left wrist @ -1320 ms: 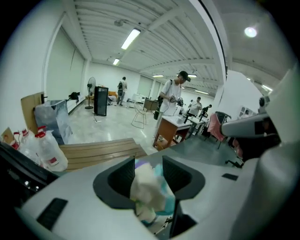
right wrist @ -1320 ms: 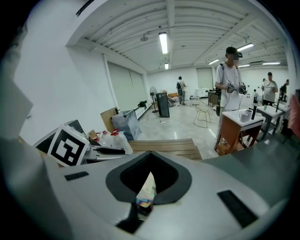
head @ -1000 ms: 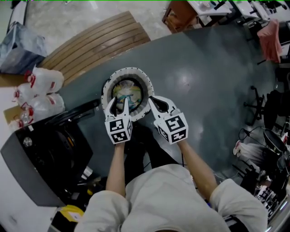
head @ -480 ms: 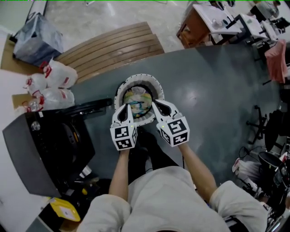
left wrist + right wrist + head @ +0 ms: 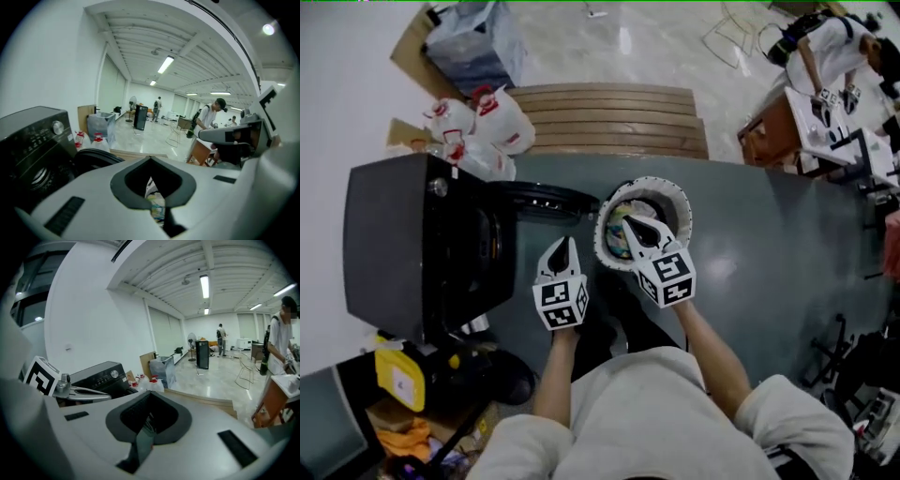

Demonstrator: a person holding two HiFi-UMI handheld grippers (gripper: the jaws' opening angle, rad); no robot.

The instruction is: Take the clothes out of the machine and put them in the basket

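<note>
The black washing machine [image 5: 412,239] stands at the left with its round door [image 5: 539,200] swung open towards the white round basket [image 5: 675,199]. Colourful clothes [image 5: 618,221] lie in the basket and show through the gap under the left jaws [image 5: 156,204]. My left gripper [image 5: 563,244] hangs shut and empty over the dark floor, between the machine and the basket. My right gripper [image 5: 632,225] is above the basket's near side, jaws together, nothing held. In the gripper views, the left gripper [image 5: 150,161] and right gripper [image 5: 149,397] both show closed jaws. The machine [image 5: 96,376] appears left of the right gripper.
A curved wooden platform [image 5: 609,117] lies beyond the basket. White plastic bags [image 5: 478,127] and a grey bag [image 5: 473,42] sit behind the machine. A yellow object [image 5: 398,380] and clutter lie at lower left. A person [image 5: 830,47] stands by a desk at upper right.
Both grippers have lifted off the basket and swung left towards the machine. The left jaws, open a second ago, are now shut. The machine has come further into view.
</note>
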